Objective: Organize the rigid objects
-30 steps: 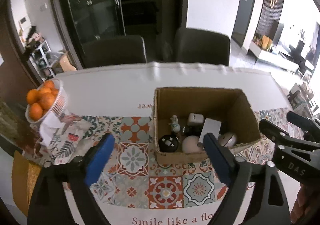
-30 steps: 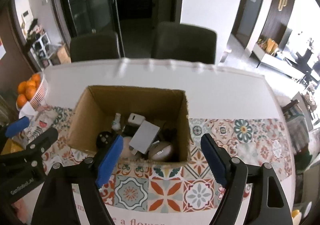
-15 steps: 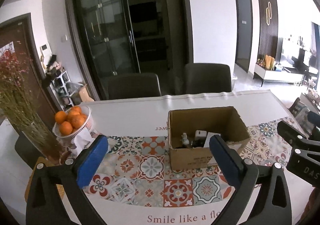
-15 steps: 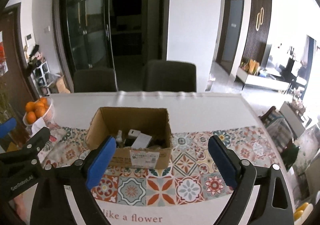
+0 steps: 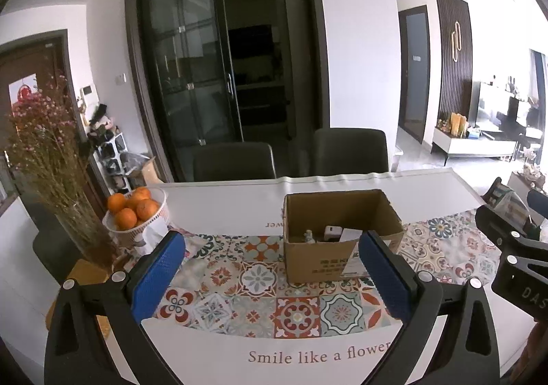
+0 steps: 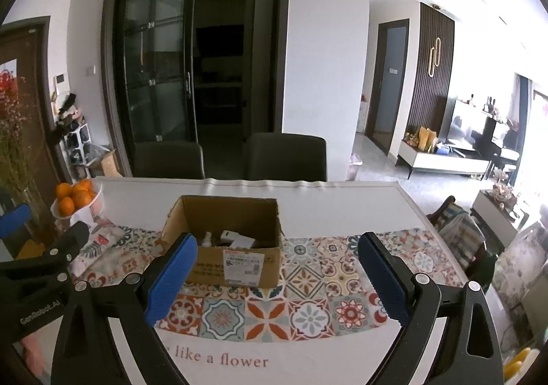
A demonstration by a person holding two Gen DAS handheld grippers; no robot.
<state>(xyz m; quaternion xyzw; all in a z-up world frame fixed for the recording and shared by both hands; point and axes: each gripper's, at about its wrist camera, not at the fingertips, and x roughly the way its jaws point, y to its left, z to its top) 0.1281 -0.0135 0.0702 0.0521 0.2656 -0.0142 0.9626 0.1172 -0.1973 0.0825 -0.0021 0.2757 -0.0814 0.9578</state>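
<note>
Both grippers empty: left gripper (image 5: 272,273) and right gripper (image 6: 277,277) hover with fingers spread wide, short of cardboard box (image 6: 226,241) on tiled cloth (image 6: 308,313). Small items already inside box. You look finished or between picks; next, find any stray object.

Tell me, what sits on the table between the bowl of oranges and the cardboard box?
Only patterned tablecloth lies between the bowl of oranges and the cardboard box, seen in the left wrist view.

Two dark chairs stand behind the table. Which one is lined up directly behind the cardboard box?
In the left wrist view, the right-hand chair, in front of the white wall: the cardboard box sits below it. The left-hand chair stands before the glass doors.
</note>
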